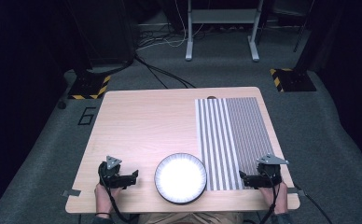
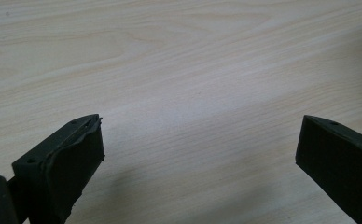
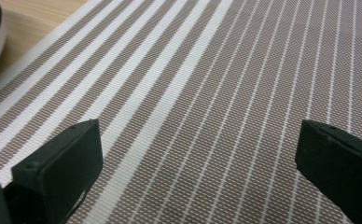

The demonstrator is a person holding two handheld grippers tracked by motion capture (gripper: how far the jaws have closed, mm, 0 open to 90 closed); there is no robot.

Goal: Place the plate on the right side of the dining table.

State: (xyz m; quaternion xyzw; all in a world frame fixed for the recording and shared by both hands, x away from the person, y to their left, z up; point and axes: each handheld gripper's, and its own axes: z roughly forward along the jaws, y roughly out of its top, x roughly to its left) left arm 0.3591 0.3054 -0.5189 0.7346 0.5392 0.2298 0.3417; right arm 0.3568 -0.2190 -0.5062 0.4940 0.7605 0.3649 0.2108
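Both grippers, left (image 1: 133, 176) and right (image 1: 242, 178), were held wide open, nothing gripped. Plate (image 1: 180, 178) and striped placemat (image 1: 233, 135) were left untouched, so nothing looked started yet.

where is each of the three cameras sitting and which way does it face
High view: sits above the person's edge of the table, facing forward and down; shows both hands, the left gripper, the right gripper, the plate and the striped mat.
Left gripper view: rides on the left gripper, looking along its open jaws at bare wood.
Right gripper view: rides on the right gripper, looking between open jaws over the striped mat; the plate's rim sits at top left.
Shared: the high and right gripper views both show mat and plate.
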